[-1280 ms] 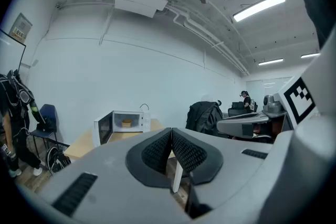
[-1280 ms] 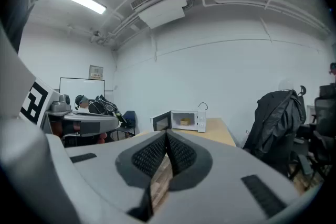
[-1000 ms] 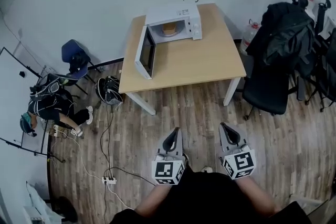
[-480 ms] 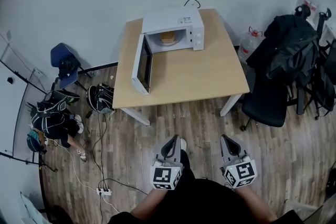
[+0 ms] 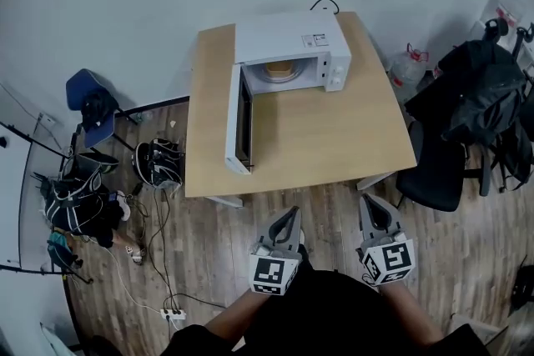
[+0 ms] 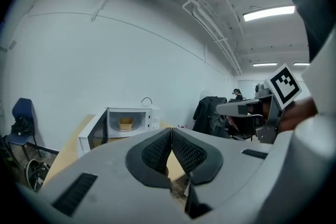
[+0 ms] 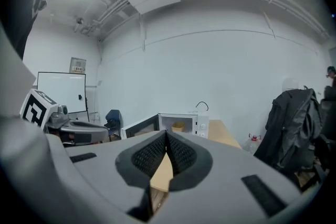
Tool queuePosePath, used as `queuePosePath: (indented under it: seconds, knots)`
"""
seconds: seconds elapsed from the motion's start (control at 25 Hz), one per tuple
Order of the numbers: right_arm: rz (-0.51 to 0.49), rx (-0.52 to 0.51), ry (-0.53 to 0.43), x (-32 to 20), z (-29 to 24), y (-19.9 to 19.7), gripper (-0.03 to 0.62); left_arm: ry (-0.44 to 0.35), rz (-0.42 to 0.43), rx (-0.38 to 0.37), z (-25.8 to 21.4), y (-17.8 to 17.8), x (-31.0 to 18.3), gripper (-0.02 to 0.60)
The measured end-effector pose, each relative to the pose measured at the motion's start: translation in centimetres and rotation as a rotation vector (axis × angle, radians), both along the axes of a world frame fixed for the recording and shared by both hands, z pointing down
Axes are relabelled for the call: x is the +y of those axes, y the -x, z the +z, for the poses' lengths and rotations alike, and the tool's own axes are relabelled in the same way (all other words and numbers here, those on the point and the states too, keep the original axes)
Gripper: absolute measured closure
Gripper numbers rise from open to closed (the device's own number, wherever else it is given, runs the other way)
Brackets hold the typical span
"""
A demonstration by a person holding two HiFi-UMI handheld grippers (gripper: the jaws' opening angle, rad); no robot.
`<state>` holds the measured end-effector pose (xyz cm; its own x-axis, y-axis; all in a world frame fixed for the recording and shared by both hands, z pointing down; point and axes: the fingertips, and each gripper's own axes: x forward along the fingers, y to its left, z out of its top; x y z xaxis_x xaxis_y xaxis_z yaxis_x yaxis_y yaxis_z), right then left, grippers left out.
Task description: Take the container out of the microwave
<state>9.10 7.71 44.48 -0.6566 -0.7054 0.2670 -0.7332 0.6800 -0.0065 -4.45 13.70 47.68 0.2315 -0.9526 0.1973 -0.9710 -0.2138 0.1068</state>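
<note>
Both grippers are closed and empty: the left gripper (image 5: 293, 213) and the right gripper (image 5: 367, 200) each show their pads pressed together at the tips with nothing between them, as their own views confirm (image 6: 171, 131) (image 7: 166, 135). There are two of them, side by side above the wood floor, just short of the near edge of the table (image 5: 334, 133). The arms behind them are cut off by the bottom of the head view.

At 12 o'clock from the grippers, at the table's far edge, stands one microwave (image 5: 288, 36). Its door (image 5: 238, 122) hangs wide open toward 7 o'clock. One container (image 5: 280, 68) sits inside the cavity. From above, the microwave's roof hides most of it; the left gripper view shows it small, as a tan bowl (image 6: 125, 123).

At 9 o'clock from the table stands a blue chair (image 5: 83, 96). At 3 o'clock is a second chair (image 5: 438, 171), its back covered by a dark jacket (image 5: 480, 96). One bottle (image 5: 408, 64) stands between them.
</note>
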Motion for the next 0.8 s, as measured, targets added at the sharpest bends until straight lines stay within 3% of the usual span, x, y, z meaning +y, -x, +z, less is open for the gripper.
queuePosePath:
  seconds: [0.16,0.48,0.8]
  knots:
    - [0.021,0.004,0.009,-2.5,-0.5,2.5,0.534,-0.01,0.01,0.032,-0.2,2.6,-3.0,0.569]
    - [0.103,0.022,0.033,-5.5,0.3,3.1,0.535,-0.011,0.015,0.051,0.2,5.9,-7.0,0.569]
    - [0.082,0.004,0.036,-8.9,0.9,4.9,0.534,-0.006,-0.019,0.054,0.4,7.2,-10.2,0.57]
